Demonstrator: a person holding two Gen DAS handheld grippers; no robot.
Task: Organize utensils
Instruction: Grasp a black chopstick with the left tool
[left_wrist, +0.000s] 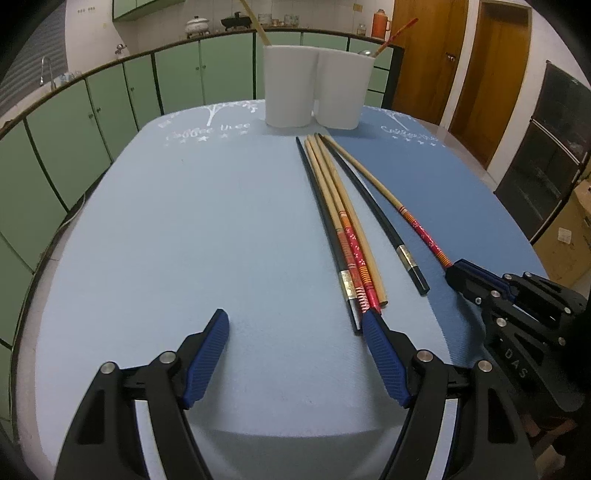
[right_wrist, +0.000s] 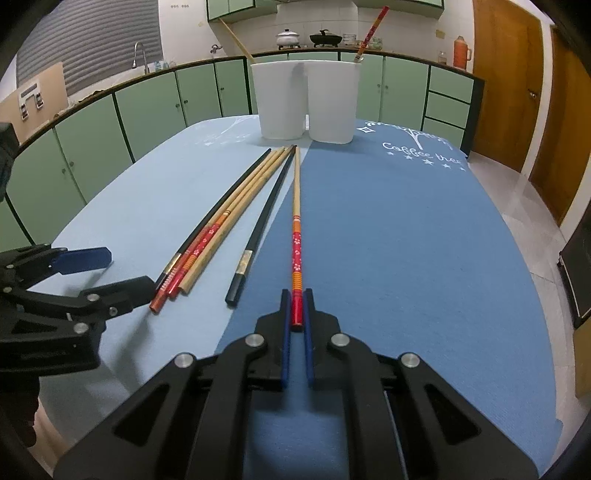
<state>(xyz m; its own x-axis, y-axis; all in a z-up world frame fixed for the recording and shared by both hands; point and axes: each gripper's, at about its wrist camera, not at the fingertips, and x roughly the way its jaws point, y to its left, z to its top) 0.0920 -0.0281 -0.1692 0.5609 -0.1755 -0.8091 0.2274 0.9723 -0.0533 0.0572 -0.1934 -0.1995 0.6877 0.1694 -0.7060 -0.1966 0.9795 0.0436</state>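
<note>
Chopstick (right_wrist: 296, 236), slender bamboo, red floral end: pinched in right gripper (right_wrist: 297, 314), lying on dark blue mat (right_wrist: 406, 258). Loose chopstick bundle (right_wrist: 218, 229) beside. Left gripper (left_wrist: 295, 325) spread wide. White twin holder (right_wrist: 306, 103) beyond.

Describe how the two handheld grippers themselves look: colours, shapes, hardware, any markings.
Both match. The left gripper and right gripper have black plastic linkage arms with triangular cut-outs, joined by round silver pins. Their fingers carry blue ribbed pads. The left wrist view shows "DAS" lettering embossed on the right gripper's body. No cables or sleeves are visible.
</note>
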